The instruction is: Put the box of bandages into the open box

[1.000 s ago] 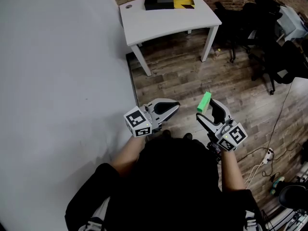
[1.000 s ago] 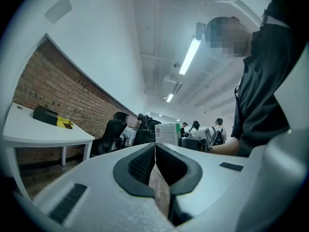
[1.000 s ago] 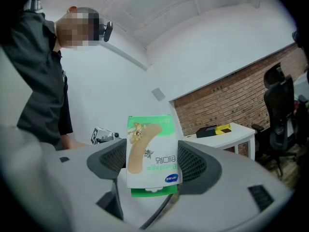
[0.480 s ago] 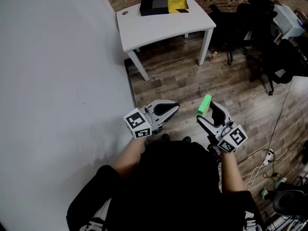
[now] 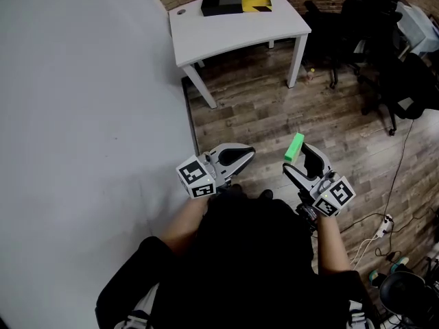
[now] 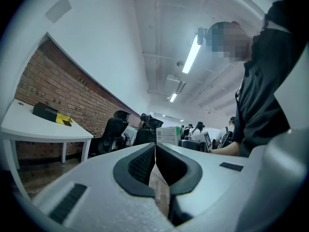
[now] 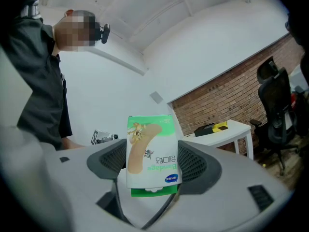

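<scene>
My right gripper (image 5: pixel 300 155) is shut on a green and white box of bandages (image 5: pixel 293 147), held upright above the wooden floor. The right gripper view shows the box of bandages (image 7: pixel 150 153) clamped between the two dark pads (image 7: pixel 195 164). My left gripper (image 5: pixel 236 157) hangs beside it, shut with nothing in it; the left gripper view shows its pads (image 6: pixel 140 166) pressed together. Far ahead, the open box (image 5: pixel 257 1) with a yellow inside lies on a white table (image 5: pixel 233 29), next to its black lid (image 5: pixel 221 3).
A grey wall (image 5: pixel 89 115) runs along my left. Black office chairs (image 5: pixel 384 53) crowd the right side. Cables and a power strip (image 5: pixel 381 221) lie on the wooden floor (image 5: pixel 274 115) at lower right. People sit at desks in the left gripper view.
The table with the open box has shifted slightly in the head view as the head moved. Both grippers keep nearly the same place, and the bandage box stays gripped.
</scene>
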`<state>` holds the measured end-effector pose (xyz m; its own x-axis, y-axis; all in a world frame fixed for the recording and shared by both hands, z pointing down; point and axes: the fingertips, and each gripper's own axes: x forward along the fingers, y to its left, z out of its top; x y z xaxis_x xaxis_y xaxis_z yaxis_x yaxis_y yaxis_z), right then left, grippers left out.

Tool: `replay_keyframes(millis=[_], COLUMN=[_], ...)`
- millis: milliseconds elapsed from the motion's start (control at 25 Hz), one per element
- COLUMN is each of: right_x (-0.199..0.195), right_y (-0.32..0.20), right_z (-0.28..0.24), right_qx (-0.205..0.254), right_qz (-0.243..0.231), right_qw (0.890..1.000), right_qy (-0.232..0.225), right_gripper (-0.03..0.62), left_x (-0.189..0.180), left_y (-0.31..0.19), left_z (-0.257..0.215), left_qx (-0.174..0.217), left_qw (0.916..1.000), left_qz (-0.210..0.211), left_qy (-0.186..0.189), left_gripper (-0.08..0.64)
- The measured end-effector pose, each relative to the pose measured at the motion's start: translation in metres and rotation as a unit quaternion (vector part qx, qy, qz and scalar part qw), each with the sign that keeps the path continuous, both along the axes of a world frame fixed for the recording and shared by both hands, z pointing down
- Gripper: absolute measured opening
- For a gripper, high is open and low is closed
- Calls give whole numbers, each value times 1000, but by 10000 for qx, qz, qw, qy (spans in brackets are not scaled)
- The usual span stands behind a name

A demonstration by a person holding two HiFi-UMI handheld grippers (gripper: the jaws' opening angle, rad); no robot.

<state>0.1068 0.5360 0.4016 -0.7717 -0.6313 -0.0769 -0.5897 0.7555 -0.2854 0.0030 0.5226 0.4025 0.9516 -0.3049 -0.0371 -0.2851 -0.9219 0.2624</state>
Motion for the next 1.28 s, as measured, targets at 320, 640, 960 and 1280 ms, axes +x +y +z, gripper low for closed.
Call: replay_keyframes(millis=[320,640,960,1280], right_x=[6,7,25,28], right_y=[-1,-1,-13,-43], right_z=[8,9,8,12], right_qx=[-44,-5,-101,-225], right_qz=[-98,-60,95,115], right_qw=[9999,10000,9999,9997], right_qy=[-100,-73,-38,-33], right_gripper=[333,333,333,333], left_x=[-5,-10,5,3], left_y=[9,7,-8,-38], left_z=[9,11,8,16], left_qx=[-111,-116,-169,-321], left_qw=[9998,9998,9999,9994], left_qz=[-118,-133,-26,-100], left_qy=[-95,-57,-4,48], left_gripper=[17,17,17,17])
